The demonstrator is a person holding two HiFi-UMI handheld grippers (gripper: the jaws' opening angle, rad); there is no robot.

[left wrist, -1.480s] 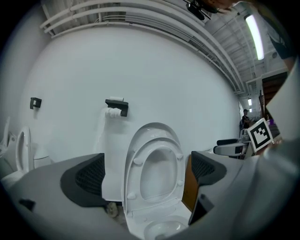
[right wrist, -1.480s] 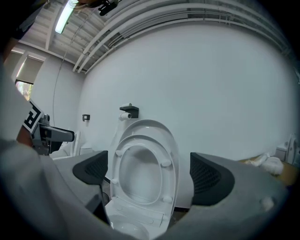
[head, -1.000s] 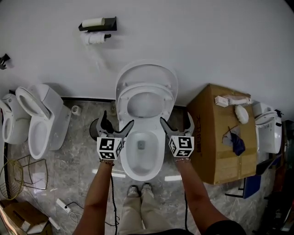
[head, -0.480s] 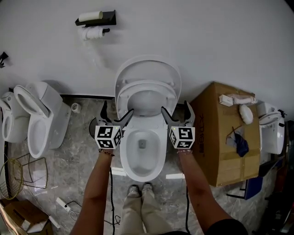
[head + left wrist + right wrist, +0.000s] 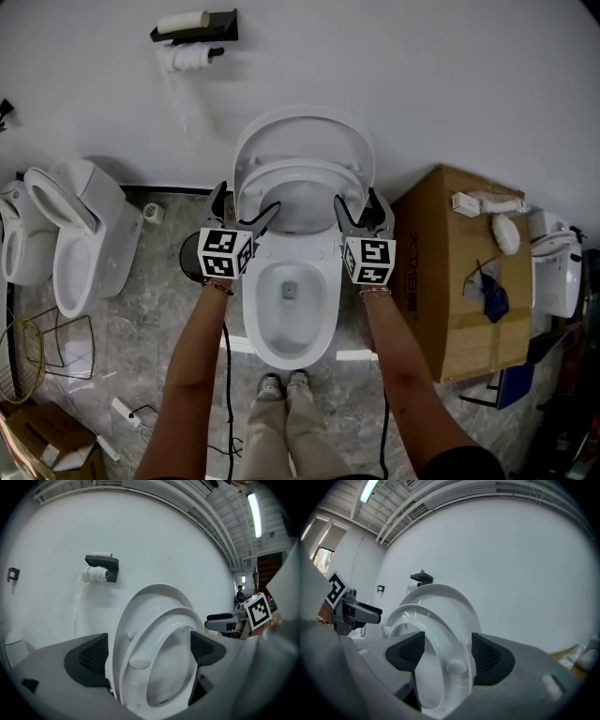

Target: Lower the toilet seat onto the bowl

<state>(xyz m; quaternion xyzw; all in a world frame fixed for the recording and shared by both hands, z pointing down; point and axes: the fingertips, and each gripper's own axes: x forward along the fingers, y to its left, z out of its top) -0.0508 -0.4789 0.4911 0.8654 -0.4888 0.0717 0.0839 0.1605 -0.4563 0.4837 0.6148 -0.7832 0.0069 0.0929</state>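
Note:
A white toilet stands against the wall with its lid [image 5: 303, 141] upright and its seat [image 5: 300, 180] raised against the lid, above the open bowl [image 5: 289, 300]. My left gripper [image 5: 247, 199] is open at the seat's left edge; in the left gripper view the seat [image 5: 161, 663] and lid lie between its wide-set pads [image 5: 89, 656]. My right gripper [image 5: 357, 199] is at the seat's right edge. Its jaws have just been closing, with the seat rim [image 5: 450, 663] between the pads [image 5: 490, 656]; I see no firm press on it.
A large cardboard box [image 5: 459, 281] with small items on top stands right of the toilet. Two more toilets [image 5: 80, 234] line the wall at the left, with a wire basket [image 5: 28, 347] in front. A paper holder [image 5: 192, 42] hangs on the wall. My shoes [image 5: 281, 386] are before the bowl.
Both grippers have moved up the picture from beside the bowl to the raised seat's edges. The right gripper's jaws have narrowed.

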